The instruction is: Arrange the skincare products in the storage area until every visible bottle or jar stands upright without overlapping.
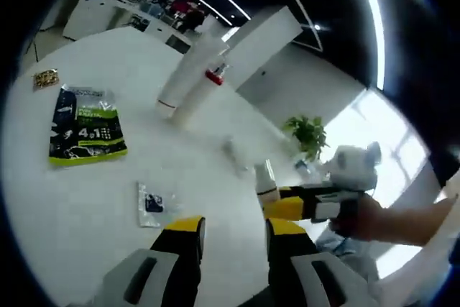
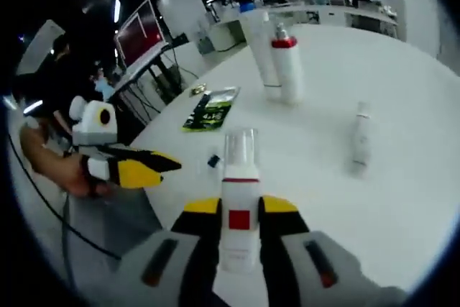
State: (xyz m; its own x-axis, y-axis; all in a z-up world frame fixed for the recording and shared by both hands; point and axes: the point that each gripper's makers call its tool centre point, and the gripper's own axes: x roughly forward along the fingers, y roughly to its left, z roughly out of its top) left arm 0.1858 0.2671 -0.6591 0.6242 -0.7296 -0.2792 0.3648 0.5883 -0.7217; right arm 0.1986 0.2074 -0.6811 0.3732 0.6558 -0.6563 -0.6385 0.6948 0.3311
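Observation:
My right gripper is shut on a white pump bottle with a clear cap and a red band, held upright above the white table. The left gripper view shows the same bottle in that gripper, coming in from the right in a person's hand. My left gripper is open with nothing between its jaws, over the table. A tall white bottle and a red-capped bottle stand upright together at the far side. A small white bottle stands alone to the right.
A green packet lies flat on the table, with a small sachet nearer my left gripper and a snack packet at the far edge. A potted plant stands beyond the table. Desks and monitors fill the background.

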